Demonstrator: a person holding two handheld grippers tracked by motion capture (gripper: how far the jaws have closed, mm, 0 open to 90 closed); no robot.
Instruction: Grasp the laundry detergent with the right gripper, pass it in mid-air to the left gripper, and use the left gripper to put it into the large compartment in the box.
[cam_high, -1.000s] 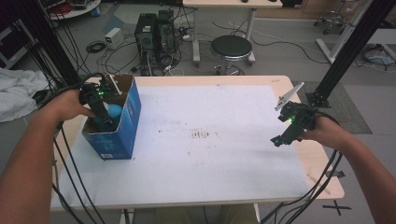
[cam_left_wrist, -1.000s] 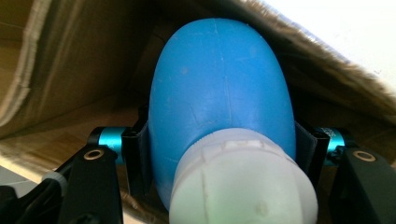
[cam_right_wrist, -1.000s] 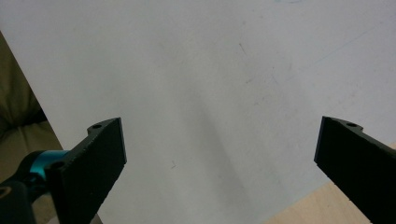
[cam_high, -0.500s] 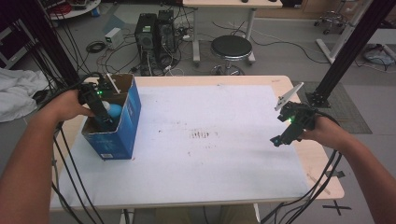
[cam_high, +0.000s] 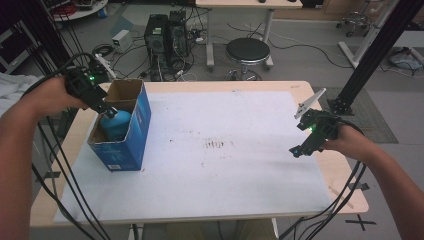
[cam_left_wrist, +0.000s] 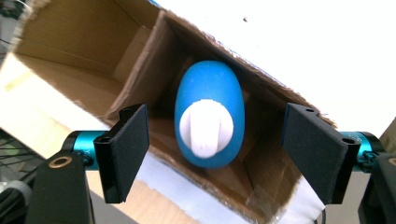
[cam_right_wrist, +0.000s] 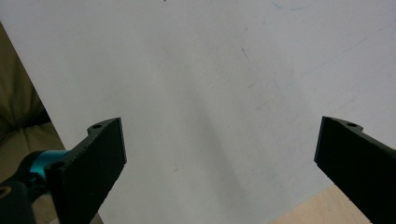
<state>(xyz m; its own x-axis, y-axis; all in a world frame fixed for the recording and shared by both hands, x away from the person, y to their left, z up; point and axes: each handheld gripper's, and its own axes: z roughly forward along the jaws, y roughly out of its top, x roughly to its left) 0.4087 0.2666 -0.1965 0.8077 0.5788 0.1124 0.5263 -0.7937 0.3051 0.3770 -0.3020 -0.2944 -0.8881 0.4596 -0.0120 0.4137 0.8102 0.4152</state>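
A blue bottle (cam_left_wrist: 209, 114) with a white cap (cam_left_wrist: 206, 128) stands inside an open blue cardboard box (cam_high: 131, 134) at the table's left; from above the bottle (cam_high: 116, 122) shows inside the box. My left gripper (cam_high: 108, 107) hangs just above the box opening, open, its jaws wide on either side of the bottle (cam_left_wrist: 217, 154) without touching it. My right gripper (cam_high: 299, 150) hovers low over the white sheet at the table's right, open, with nothing between its pads (cam_right_wrist: 100, 151).
A white sheet (cam_high: 225, 165) covers most of the wooden table (cam_high: 345, 190). The box's brown flaps (cam_left_wrist: 70, 37) stand open. Cables trail from both grippers off the table's front. A stool (cam_high: 247, 50) and computer towers (cam_high: 167, 32) stand on the floor beyond.
My left gripper has lifted up and back out of the box, leaving the bottle standing inside. The right gripper has held still.
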